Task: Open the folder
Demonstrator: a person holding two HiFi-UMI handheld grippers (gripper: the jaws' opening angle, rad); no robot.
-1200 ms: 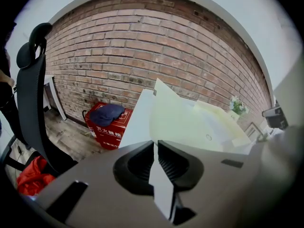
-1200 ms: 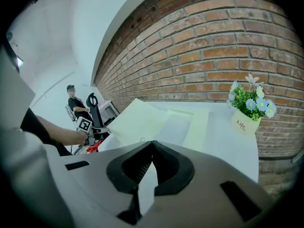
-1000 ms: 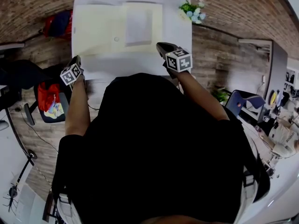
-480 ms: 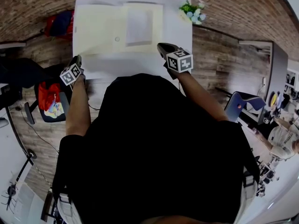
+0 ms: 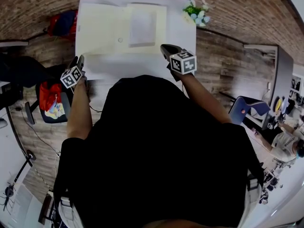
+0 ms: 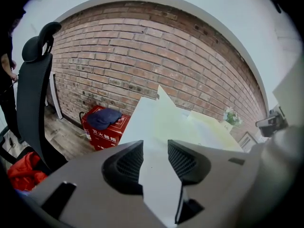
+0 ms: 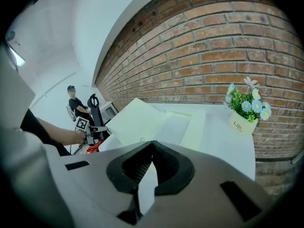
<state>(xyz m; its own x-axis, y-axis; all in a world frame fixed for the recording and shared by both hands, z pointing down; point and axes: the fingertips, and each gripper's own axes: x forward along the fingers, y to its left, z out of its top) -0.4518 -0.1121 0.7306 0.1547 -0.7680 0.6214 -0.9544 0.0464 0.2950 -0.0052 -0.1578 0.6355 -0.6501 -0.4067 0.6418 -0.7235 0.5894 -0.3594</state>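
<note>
A pale yellow folder [image 5: 102, 30] lies spread open and flat on the white table [image 5: 133, 68], with a white sheet [image 5: 142, 26] on its right half. My left gripper [image 5: 80, 60] hangs at the table's near left edge, short of the folder [image 6: 190, 122]. Its jaws [image 6: 155, 144] are opening, and only bare table shows between them. At the near right edge, just short of the folder [image 7: 137, 120], is my right gripper [image 5: 165, 47]. Its fingertips [image 7: 152, 144] meet and hold nothing.
A small pot of flowers [image 5: 197, 11] stands at the table's far right corner, against the brick wall. Left of the table are a red box [image 6: 102, 127] with a dark cap on it, a black office chair [image 6: 33, 94] and a red bag [image 5: 50, 99]. Someone stands far off [image 7: 73, 103].
</note>
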